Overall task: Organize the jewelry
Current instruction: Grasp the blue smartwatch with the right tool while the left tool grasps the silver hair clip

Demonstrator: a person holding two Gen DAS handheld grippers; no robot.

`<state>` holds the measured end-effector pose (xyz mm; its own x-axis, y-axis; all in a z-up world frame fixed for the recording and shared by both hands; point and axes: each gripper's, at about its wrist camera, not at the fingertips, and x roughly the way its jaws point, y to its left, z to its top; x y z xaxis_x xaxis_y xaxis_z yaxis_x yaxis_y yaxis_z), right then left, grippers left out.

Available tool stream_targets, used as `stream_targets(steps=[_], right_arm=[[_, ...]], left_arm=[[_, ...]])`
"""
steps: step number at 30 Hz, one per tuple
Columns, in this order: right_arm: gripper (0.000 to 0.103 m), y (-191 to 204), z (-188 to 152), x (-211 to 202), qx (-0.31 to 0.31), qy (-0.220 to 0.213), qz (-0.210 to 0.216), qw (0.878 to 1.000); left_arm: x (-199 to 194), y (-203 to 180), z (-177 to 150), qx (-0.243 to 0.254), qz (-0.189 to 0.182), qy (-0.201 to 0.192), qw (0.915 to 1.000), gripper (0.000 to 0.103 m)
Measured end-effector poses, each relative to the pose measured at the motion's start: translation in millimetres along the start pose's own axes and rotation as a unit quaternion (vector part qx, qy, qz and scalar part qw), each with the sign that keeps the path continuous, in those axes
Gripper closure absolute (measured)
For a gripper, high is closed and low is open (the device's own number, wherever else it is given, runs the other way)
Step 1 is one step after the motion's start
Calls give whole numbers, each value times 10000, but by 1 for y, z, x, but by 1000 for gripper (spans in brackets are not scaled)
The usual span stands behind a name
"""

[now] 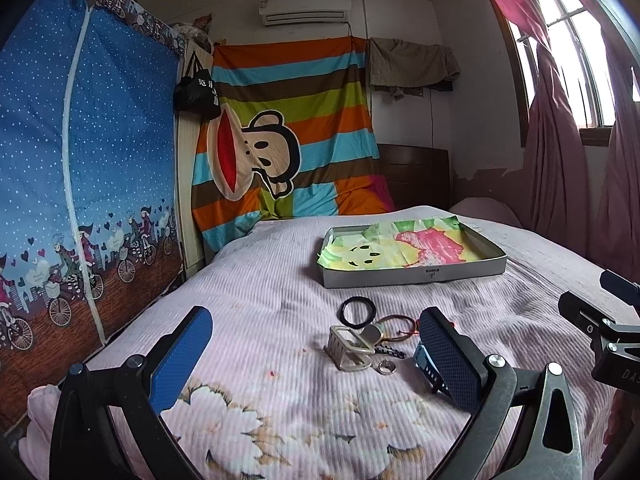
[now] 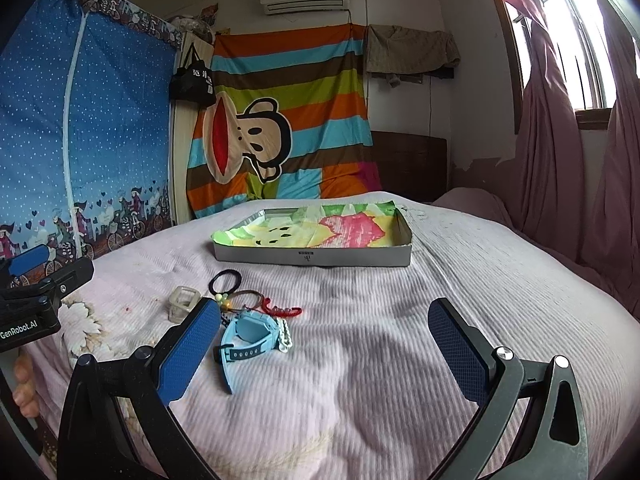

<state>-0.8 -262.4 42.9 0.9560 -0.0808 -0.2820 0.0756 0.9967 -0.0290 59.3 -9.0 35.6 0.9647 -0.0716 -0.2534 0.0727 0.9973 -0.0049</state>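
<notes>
Both tools, left tool (image 1: 316, 344) and right tool (image 2: 324, 332), hang released above the bed (image 2: 400, 360); nothing sits in the tray (image 2: 312, 258) yet, watch (image 2: 248, 332) and bracelets (image 1: 358, 312) all remain.

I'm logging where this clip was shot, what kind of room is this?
Most likely a home bedroom: the jewelry lies on a bed with a pink coverlet, a zip-up fabric wardrobe stands beside it, and an air conditioner hangs above a curtained window.
</notes>
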Motion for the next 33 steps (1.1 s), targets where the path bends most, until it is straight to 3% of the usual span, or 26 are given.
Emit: stream_targets(steps=[9,11,14,18,26,33], right_arm=[[3,10,9,52,-46,-169,509,9986],[24,14,8,65,-145,-104,641,9978],[45,21,5,88,-258,191,920,9952],[62,31,-5,118,-461,699,1327,9876],[65,43,-24,156,-765,1582,1952,9649],[65,45,-35,182,-672,2116,2251,9487]], left_arm=[[65,3,4,32,-514,228,9984,0],[80,2,1,39,-738,429,9963,6],[99,-1,-5,73,-989,773,9921,22],[118,-3,-13,24,-1264,1225,9844,42],[143,-8,-28,0,-1400,2062,9684,69],[151,-2,-32,-204,-1466,2352,9606,77]])
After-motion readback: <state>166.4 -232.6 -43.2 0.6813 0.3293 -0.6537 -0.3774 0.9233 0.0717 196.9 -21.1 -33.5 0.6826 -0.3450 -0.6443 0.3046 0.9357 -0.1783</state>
